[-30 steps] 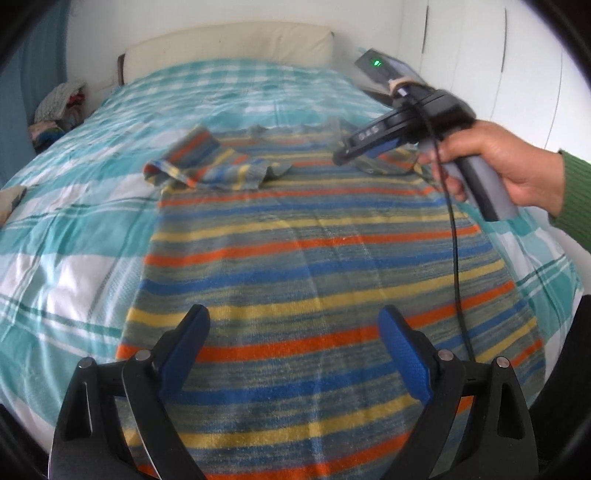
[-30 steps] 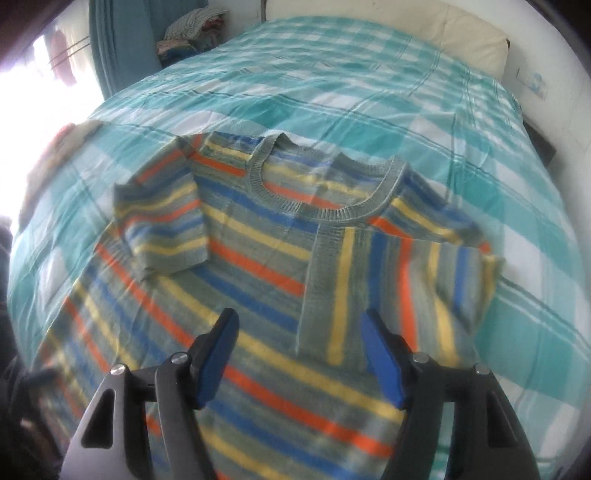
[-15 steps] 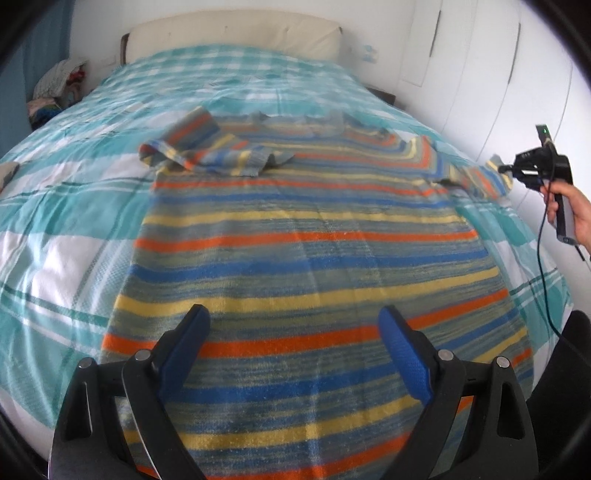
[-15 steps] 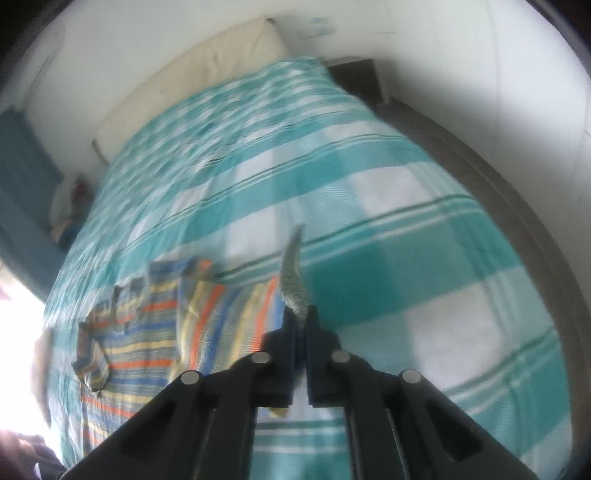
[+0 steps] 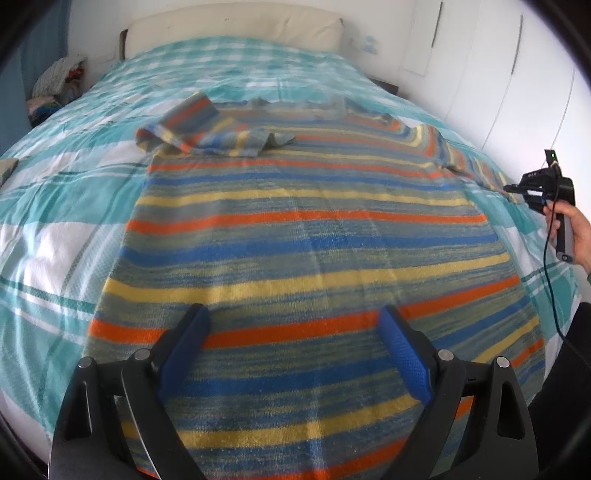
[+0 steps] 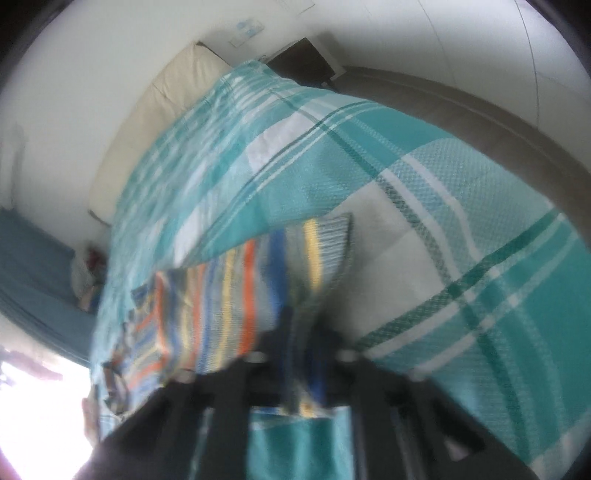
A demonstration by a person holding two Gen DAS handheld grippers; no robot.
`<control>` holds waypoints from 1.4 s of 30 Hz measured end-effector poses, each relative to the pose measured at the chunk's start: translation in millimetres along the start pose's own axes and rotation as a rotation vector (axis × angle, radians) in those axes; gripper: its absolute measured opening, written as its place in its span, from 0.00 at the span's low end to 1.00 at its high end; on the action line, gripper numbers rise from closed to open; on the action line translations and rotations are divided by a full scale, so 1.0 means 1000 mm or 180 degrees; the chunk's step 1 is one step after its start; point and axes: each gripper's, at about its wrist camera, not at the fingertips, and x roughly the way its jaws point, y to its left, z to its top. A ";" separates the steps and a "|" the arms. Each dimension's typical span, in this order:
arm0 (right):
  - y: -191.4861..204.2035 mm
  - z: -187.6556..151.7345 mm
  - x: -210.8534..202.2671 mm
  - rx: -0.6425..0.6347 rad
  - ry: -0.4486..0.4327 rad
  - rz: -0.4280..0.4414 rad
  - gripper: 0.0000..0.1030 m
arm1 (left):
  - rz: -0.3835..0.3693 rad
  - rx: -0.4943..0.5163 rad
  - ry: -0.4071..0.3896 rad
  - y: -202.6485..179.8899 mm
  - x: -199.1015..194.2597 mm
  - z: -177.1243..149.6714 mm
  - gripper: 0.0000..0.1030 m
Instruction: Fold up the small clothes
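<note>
A striped knit sweater (image 5: 306, 236) in blue, orange, yellow and grey lies flat on the bed. Its left sleeve (image 5: 207, 136) is folded in over the chest. The right sleeve (image 5: 476, 166) is stretched out toward the bed's right side. There my right gripper (image 5: 508, 188), held by a hand, is shut on the sleeve's cuff. In the right wrist view the striped sleeve (image 6: 258, 280) runs into the closed right gripper (image 6: 303, 332). My left gripper (image 5: 295, 347) hovers open over the sweater's hem, holding nothing.
The bed carries a teal and white checked cover (image 5: 55, 229) and a cream pillow (image 5: 236, 26) at its head. White wardrobe doors (image 5: 517, 74) stand to the right. A heap of clothes (image 5: 55, 85) sits left of the bed. A dark bedside table (image 6: 303, 62) stands by the pillow.
My right gripper left the sweater's middle, shut on the right sleeve's cuff and drew the sleeve out to the bed's right side. The left gripper stayed open over the hem.
</note>
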 end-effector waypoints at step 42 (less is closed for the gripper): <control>0.110 -0.228 -0.140 -0.1457 -0.0485 -0.0024 0.73 | 0.0162 0.0162 0.0372 -0.007 0.010 -0.004 1.00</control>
